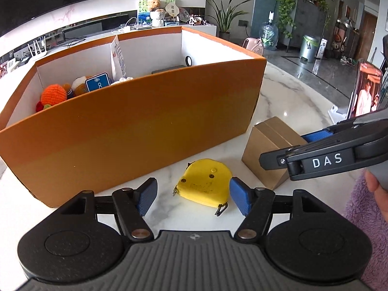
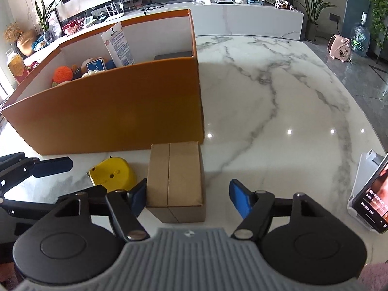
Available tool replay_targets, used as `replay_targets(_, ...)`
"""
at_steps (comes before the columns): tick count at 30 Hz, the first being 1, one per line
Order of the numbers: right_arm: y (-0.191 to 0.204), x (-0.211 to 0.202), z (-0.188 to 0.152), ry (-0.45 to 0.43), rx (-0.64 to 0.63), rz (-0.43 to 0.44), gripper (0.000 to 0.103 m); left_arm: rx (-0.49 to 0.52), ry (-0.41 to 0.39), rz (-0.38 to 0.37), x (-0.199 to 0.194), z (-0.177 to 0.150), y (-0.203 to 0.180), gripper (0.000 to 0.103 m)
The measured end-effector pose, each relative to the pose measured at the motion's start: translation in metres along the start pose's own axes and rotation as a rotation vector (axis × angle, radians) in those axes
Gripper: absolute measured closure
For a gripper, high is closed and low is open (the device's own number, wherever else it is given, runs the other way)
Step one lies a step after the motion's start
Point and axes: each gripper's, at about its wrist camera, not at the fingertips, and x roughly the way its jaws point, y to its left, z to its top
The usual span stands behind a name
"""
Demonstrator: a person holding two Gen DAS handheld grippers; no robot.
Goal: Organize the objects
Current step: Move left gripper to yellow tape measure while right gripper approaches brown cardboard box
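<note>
A yellow tape measure (image 1: 203, 185) lies flat on the white marble table (image 2: 278, 111), low in the centre of the left wrist view, and the left gripper (image 1: 192, 195) stands wide open around it: its right blue pad (image 1: 238, 197) sits right at the case's edge, whether touching or not I cannot tell, while the left pad (image 1: 146, 197) stands clear of it with bare marble between, so nothing is clamped. Just to the right of the tape measure sits a small brown cardboard box (image 2: 175, 181), taped along its top. In the right wrist view that box fills the lower centre, and the right gripper (image 2: 189, 198) straddles it with the jaws fairly wide; the left blue pad (image 2: 138, 200) is against or nearly against the box's left side, and the right pad (image 2: 240, 200) stands off from the box with a gap, so the box is not gripped either. Behind both things, across the upper left of each frame, stands a large orange storage box (image 1: 135, 131) with white inner walls and a divider; crocheted toys (image 1: 54, 94), a blue card (image 1: 97, 84) and a white tube (image 2: 117, 44) show in its left compartment. At the right edge of the frames a phone (image 2: 372, 198) on a white stand shows a lit screen, and a purple fleece sleeve (image 1: 368, 220) shows at the lower right of the left wrist view.
</note>
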Motion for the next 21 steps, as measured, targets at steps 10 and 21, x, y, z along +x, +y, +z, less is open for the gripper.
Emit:
replay_targets(10,0.002,0.002,-0.002,0.025,-0.004,0.024,0.052,0.068,0.005,-0.001,0.012,0.007,-0.007,0.023)
replay_targets(21,-0.005,0.003,0.002,0.021,0.048,0.054,0.049,0.119,0.053,-0.049,0.026,0.01,-0.006,0.023)
